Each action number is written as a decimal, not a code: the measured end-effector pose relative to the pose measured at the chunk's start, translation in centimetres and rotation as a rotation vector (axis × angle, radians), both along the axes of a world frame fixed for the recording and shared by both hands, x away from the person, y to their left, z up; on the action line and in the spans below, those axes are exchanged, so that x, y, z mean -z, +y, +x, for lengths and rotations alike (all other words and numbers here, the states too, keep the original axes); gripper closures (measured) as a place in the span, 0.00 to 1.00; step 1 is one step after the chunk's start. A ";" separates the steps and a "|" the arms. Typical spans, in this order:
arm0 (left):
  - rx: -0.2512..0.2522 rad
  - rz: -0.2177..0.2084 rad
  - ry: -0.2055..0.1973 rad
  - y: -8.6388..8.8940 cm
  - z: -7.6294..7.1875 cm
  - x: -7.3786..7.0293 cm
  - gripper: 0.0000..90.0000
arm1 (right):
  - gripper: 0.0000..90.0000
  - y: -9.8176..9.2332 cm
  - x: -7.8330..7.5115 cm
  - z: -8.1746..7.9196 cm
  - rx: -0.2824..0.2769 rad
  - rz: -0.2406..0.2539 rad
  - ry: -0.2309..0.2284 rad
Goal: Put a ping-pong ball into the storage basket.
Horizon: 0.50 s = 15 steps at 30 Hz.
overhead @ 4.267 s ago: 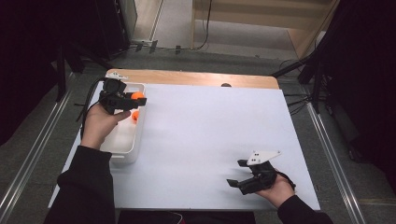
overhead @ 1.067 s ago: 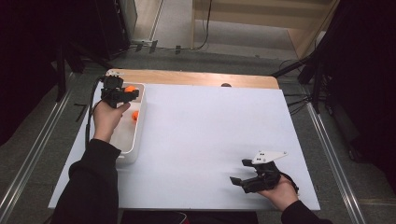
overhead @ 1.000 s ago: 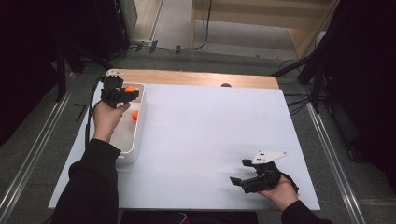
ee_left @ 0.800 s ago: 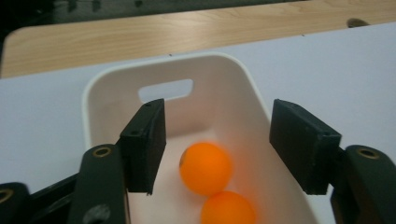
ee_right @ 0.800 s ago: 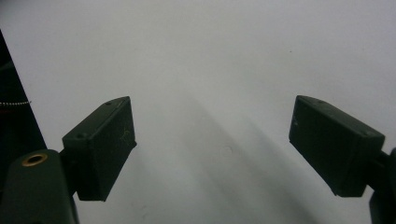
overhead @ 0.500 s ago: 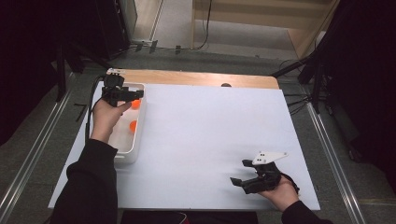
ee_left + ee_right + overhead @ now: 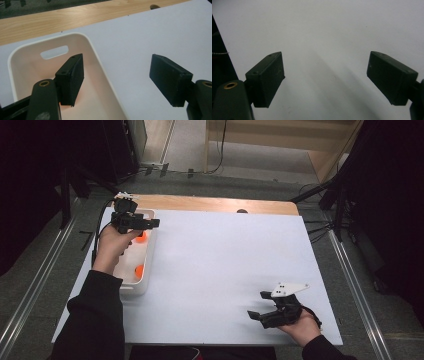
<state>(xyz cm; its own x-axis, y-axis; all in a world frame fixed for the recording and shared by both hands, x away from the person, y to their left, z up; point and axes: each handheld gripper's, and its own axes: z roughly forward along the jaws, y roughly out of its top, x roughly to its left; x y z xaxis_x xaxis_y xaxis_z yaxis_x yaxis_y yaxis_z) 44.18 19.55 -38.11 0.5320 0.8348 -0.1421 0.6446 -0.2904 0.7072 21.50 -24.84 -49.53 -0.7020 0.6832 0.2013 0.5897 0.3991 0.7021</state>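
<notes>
Item 1. Left tongs [image 7: 150, 223], black, two-jawed, held in the person's left hand [image 7: 112, 247] above the far end of the tray. Jaws stood apart with nothing between them; they had just been opening. In the left gripper view the left tongs [image 7: 116, 78] looked down across the tray's right wall, one jaw over the tray floor, the other over the bench.

Item 2. White rectangular plastic tray [image 7: 148, 265] with rounded corners and a slotted handle hole [image 7: 54, 51], set on the bench's left edge, long axis running away from the person.

Item 3. Two small orange balls. One [image 7: 141, 236] lay in the tray's far half, just below and toward the person from the left tongs; the other [image 7: 139, 269] lay nearer the person, in the middle of the tray. Both rested inside, apart from each other.

Item 4. Right tongs [image 7: 256, 315], black, with a grey three-cornered plate, in the right hand at the near right of the bench, well apart from the tray. Jaws apart and empty, as seen in the right gripper view [image 7: 325, 80].

Item 5. White-topped bench [image 7: 225, 260] with a bare wooden strip [image 7: 210, 204] along its far edge.

Change noted: a second before, the left tongs were closed on an orange ball over the tray; that ball now lay in the tray, released. The left hand was by far the nearer to both balls.
</notes>
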 end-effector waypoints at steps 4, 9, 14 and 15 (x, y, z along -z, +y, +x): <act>0.036 -0.035 0.002 -0.4 -0.5 -0.5 0.31 | 0.15 0.0 0.0 0.0 0.000 0.000 -0.001; 0.081 -0.081 0.008 -0.9 -1.1 -1.0 0.31 | 0.15 0.0 -0.1 -0.1 0.001 0.001 0.002; 0.115 -0.080 0.009 -1.4 -1.5 -1.3 0.31 | 0.15 -0.1 -0.1 -0.1 0.002 -0.001 -0.001; 0.122 -0.081 0.012 -1.5 -1.5 -1.2 0.31 | 0.15 -0.1 -0.1 -0.1 0.001 -0.001 -0.001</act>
